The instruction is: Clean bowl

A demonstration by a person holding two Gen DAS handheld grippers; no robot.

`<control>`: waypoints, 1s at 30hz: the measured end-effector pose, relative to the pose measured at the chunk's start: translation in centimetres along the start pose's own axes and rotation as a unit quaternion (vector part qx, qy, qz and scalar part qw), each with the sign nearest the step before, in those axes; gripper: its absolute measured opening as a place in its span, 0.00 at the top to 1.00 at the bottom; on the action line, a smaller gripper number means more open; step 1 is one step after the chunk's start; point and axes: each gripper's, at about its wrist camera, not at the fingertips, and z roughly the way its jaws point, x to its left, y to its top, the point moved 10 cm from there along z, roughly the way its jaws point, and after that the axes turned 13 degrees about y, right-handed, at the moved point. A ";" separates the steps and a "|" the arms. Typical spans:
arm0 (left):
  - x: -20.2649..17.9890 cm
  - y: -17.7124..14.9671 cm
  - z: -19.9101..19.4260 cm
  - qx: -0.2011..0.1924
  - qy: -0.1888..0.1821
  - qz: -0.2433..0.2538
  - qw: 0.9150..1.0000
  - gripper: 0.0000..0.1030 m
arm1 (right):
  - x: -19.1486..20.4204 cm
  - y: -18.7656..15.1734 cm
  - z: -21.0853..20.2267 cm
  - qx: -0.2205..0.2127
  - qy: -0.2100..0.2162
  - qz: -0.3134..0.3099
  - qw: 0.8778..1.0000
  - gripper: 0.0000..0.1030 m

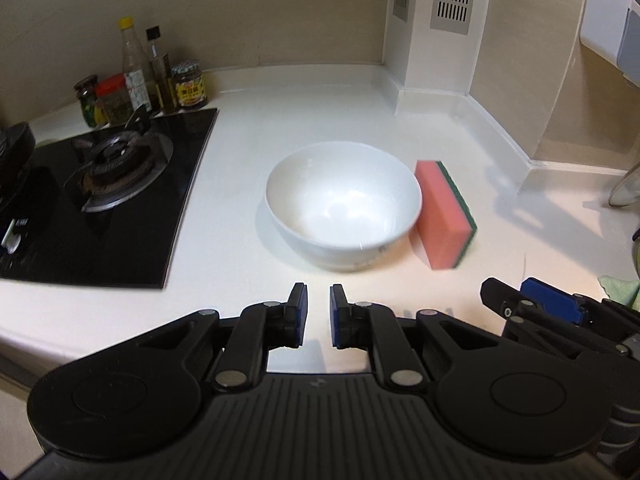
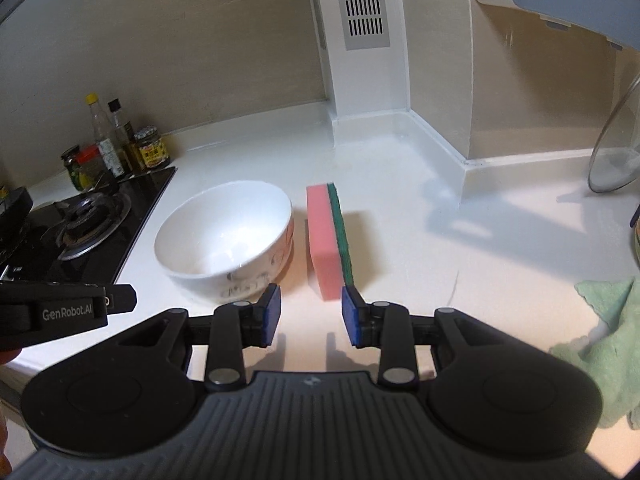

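Observation:
A white bowl (image 1: 343, 204) stands upright and empty on the white counter (image 1: 248, 272); it also shows in the right wrist view (image 2: 226, 240). A pink sponge with a green scrub side (image 1: 444, 214) stands on its edge just right of the bowl, also in the right wrist view (image 2: 330, 240). My left gripper (image 1: 319, 314) hovers in front of the bowl, jaws a little apart and empty. My right gripper (image 2: 311, 314) is open and empty, just short of the sponge's near end. It shows at the right of the left wrist view (image 1: 532, 304).
A black gas hob (image 1: 100, 200) lies left of the bowl, with several sauce bottles and jars (image 1: 144, 80) behind it. A white duct column (image 2: 368, 40) stands at the back wall. A glass lid (image 2: 616, 148) and a green cloth (image 2: 604, 340) lie at the right.

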 end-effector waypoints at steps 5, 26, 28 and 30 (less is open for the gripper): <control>-0.4 -4.0 -2.4 0.012 0.014 0.001 1.000 0.88 | 0.4 -2.9 -2.8 0.013 0.011 -0.021 1.000 0.72; 2.6 -6.3 -8.1 -0.028 0.049 -0.011 0.998 0.88 | 4.7 -2.6 -9.1 -0.036 -0.001 -0.052 0.998 0.72; 2.7 -6.2 -8.3 -0.033 0.051 -0.009 0.998 0.88 | 5.0 -2.2 -9.2 -0.039 -0.004 -0.053 0.998 0.72; 2.8 -6.1 -8.6 -0.039 0.050 -0.009 0.998 0.88 | 5.1 -2.0 -9.4 -0.041 -0.006 -0.054 0.998 0.72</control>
